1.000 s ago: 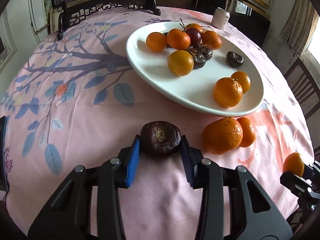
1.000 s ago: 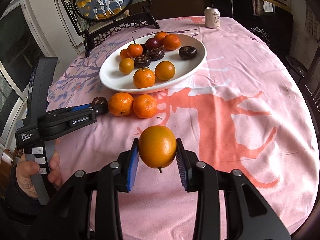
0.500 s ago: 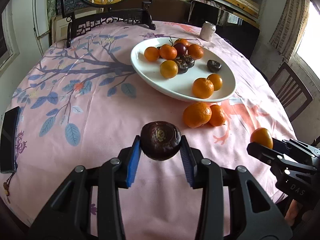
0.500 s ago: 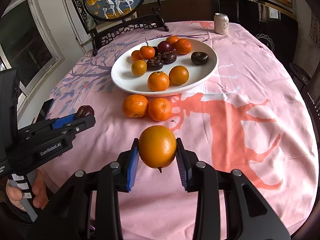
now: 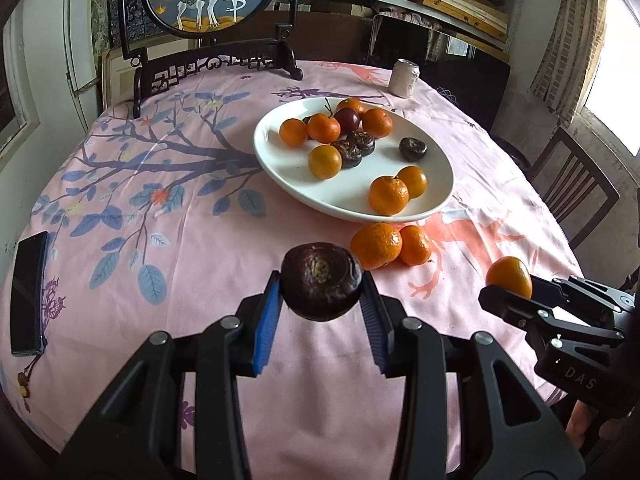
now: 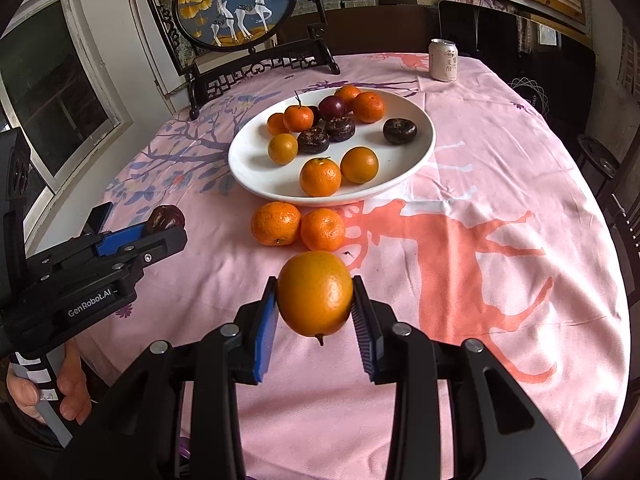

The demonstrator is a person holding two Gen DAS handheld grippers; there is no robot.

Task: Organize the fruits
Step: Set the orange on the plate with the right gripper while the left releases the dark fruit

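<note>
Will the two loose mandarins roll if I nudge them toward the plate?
Probably, a little: the mandarins look squat, so they'd likely wobble more than roll far. They touch, so pushing one should shift both. The cloth looks soft, likely damping any roll.

Plate (image 6: 416, 160) sits ahead of the right gripper (image 6: 315, 312). Two loose oranges (image 6: 276, 223) lie between them. Can (image 6: 443, 60) stands beyond the plate.

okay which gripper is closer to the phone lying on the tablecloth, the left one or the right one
Left. The left gripper, clamping a dark fruit, is beside the phone at the table's left edge. The right gripper, holding an orange, is farther off, toward the table's right.
</note>
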